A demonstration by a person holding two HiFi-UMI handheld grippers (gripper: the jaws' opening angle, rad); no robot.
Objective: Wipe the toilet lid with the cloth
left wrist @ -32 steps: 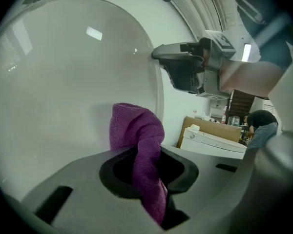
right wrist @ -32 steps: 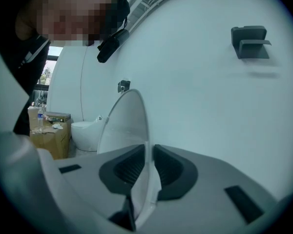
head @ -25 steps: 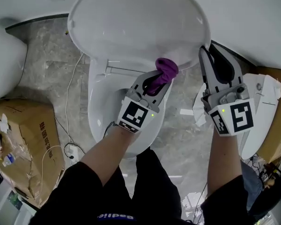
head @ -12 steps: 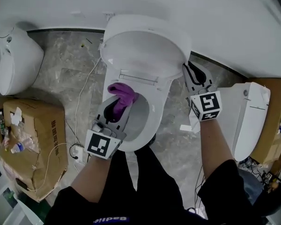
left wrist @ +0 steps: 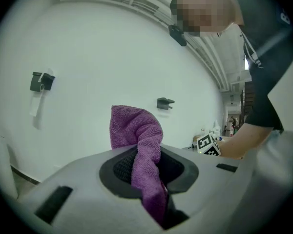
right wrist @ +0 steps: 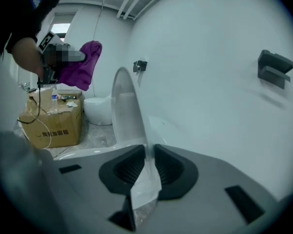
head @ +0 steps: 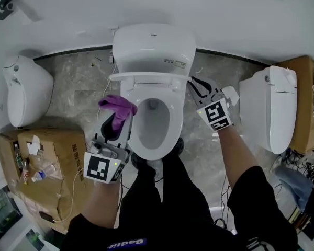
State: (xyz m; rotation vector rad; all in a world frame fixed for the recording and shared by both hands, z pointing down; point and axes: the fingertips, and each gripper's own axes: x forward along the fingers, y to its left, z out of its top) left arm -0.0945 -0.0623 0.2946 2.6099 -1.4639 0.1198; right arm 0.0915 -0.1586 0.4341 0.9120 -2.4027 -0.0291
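The white toilet stands at the middle of the head view with its lid (head: 153, 46) raised against the wall and its seat (head: 132, 120) down. My left gripper (head: 117, 121) hovers over the seat's left rim, shut on a purple cloth (head: 118, 106). The cloth (left wrist: 135, 126) bunches up out of the left gripper (left wrist: 145, 168). My right gripper (head: 193, 84) is at the lid's lower right corner. In the right gripper view the lid (right wrist: 127, 106) shows edge-on, and the right gripper (right wrist: 149, 164) is shut on a thin clear film (right wrist: 145, 186) running down from the lid's edge.
A second toilet (head: 26, 90) stands at the left and a third (head: 267, 109) at the right. A cardboard box (head: 42, 171) with a bottle on it sits at the lower left. White cables (head: 99, 106) trail over the marble floor beside the bowl.
The view has pulled back and up. The lid went from leaning forward to upright. My left gripper carried the cloth left, off the bowl's middle; my right gripper stayed by the lid's right edge.
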